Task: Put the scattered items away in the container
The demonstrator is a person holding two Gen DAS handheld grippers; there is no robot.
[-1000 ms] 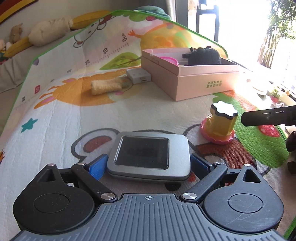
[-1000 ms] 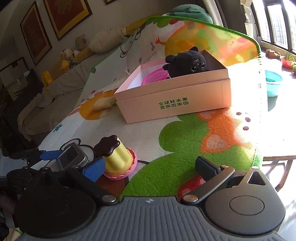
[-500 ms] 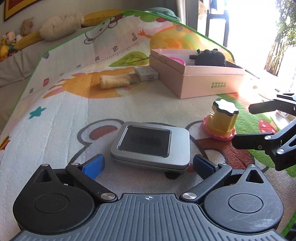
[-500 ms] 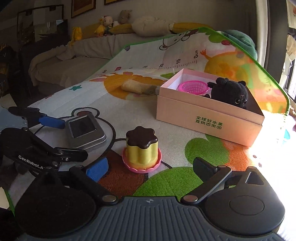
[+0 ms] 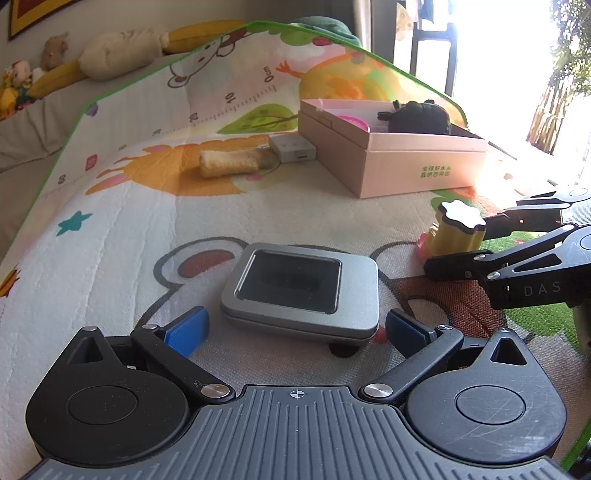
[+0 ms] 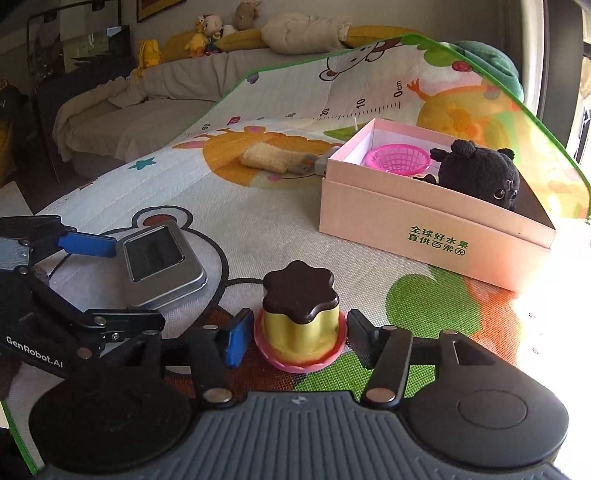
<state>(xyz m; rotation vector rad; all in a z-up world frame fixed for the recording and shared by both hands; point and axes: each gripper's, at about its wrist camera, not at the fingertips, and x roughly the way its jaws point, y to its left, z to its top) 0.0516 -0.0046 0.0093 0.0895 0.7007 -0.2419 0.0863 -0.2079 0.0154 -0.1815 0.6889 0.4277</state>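
Note:
A grey tin with a dark window (image 5: pixel 301 291) lies on the play mat. My left gripper (image 5: pixel 297 330) is open, its blue pads just short of the tin's near corners; it also shows at the left of the right wrist view (image 6: pixel 99 280). A yellow pudding toy with a brown top on a pink base (image 6: pixel 300 317) stands between the fingers of my right gripper (image 6: pixel 293 341), which is open with small gaps either side. The same toy (image 5: pixel 456 230) and right gripper (image 5: pixel 458 240) show in the left wrist view. The pink box (image 6: pixel 436 225) holds a black plush (image 6: pixel 478 175) and a pink basket (image 6: pixel 399 158).
A bread-like toy (image 5: pixel 229 162) and a small white box (image 5: pixel 293 147) lie on the mat beside the pink box's left end (image 5: pixel 332 147). A sofa with stuffed toys (image 6: pixel 229 33) runs behind the mat. The mat's green edge (image 5: pixel 570 454) is near on the right.
My left gripper has drawn back from around the tin, which rests on the mat. My right gripper has swung round and moved in until its fingers flank the pudding toy.

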